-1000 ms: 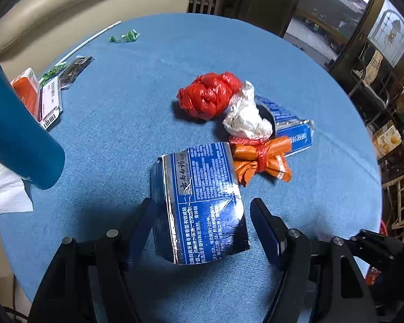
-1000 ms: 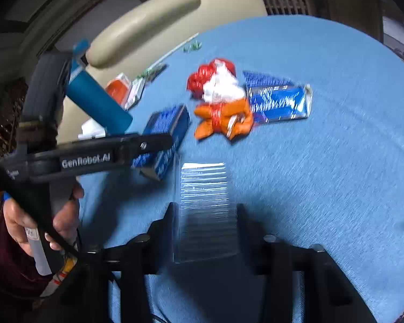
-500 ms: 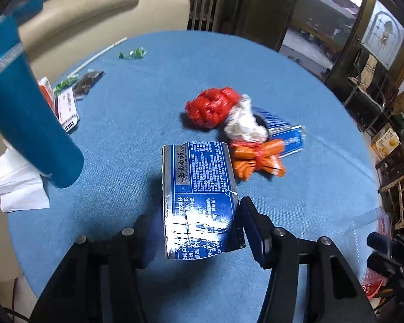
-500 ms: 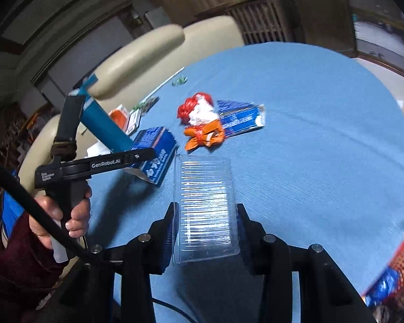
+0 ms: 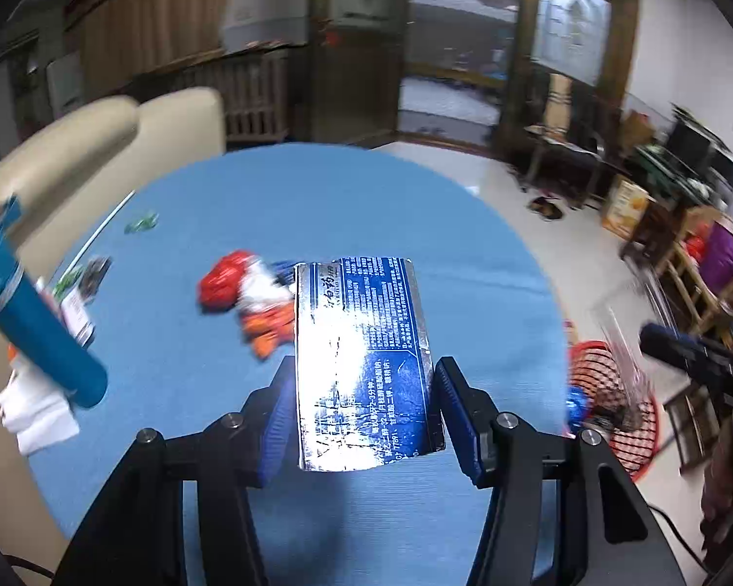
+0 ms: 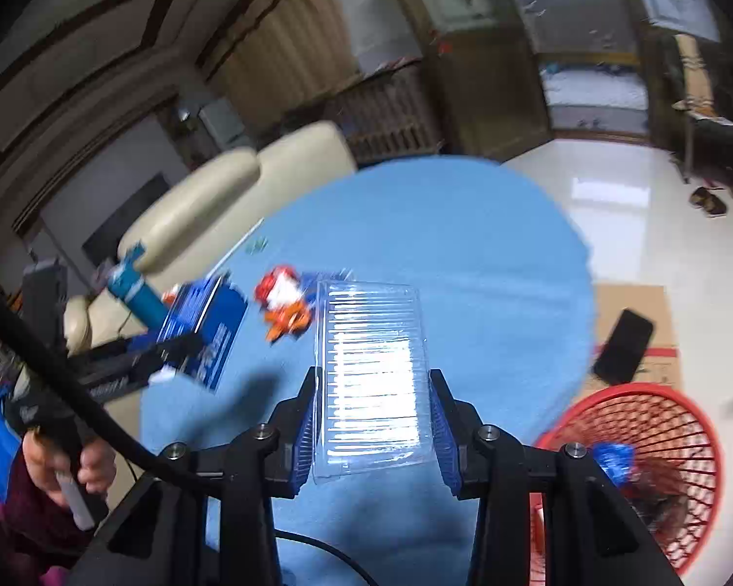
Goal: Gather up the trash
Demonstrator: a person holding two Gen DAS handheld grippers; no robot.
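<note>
My left gripper is shut on a flattened blue carton and holds it above the round blue table. My right gripper is shut on a clear ribbed plastic tray, also lifted above the table. The blue carton also shows in the right wrist view. A heap of red, white and orange wrappers lies mid-table, and it shows in the right wrist view too. A red mesh trash basket stands on the floor at the right, with trash inside.
A teal cylinder and a white tissue sit at the table's left edge with small packets. A cream sofa is behind. A cardboard sheet with a black phone lies by the basket.
Both grippers have risen and tilted up with their loads. The carton left the table in the left gripper. The basket has come into view on the right.
</note>
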